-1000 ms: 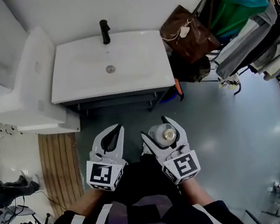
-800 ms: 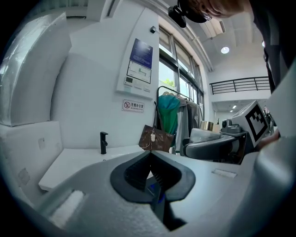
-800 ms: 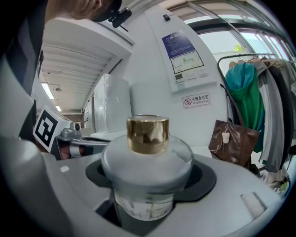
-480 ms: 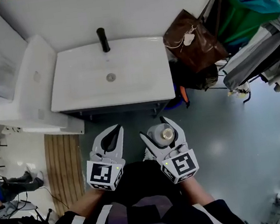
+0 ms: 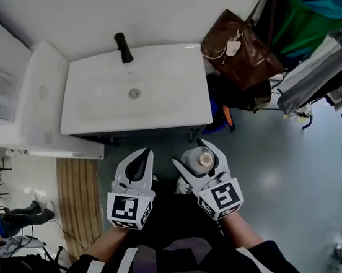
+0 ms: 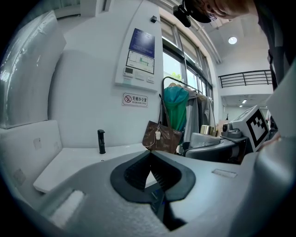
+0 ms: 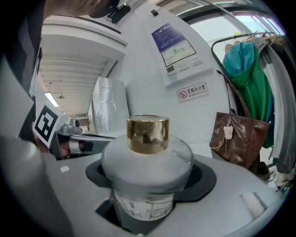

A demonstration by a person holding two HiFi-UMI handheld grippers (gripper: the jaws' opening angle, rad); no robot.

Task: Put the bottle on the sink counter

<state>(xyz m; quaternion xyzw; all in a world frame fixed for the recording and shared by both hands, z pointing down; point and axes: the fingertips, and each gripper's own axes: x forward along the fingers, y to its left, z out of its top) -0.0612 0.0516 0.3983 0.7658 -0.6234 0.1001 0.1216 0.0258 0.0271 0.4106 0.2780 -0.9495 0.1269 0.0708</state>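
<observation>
My right gripper (image 5: 193,155) has its jaws clenched round the gold-capped bottle (image 7: 147,162), which stands upright between them. My left gripper (image 5: 141,160) is pressed closed on nothing. This is the carry: the sink tabletop (image 5: 180,109) lies well ahead of the jaws. Next, I judge, I reach forward and lower the bottle onto its flat rim.

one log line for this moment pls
phase: carry | right hand-held gripper: shut on bottle, upright, gold cap | left hand-held gripper: shut, empty | sink counter: ahead, bottle not yet on it
</observation>
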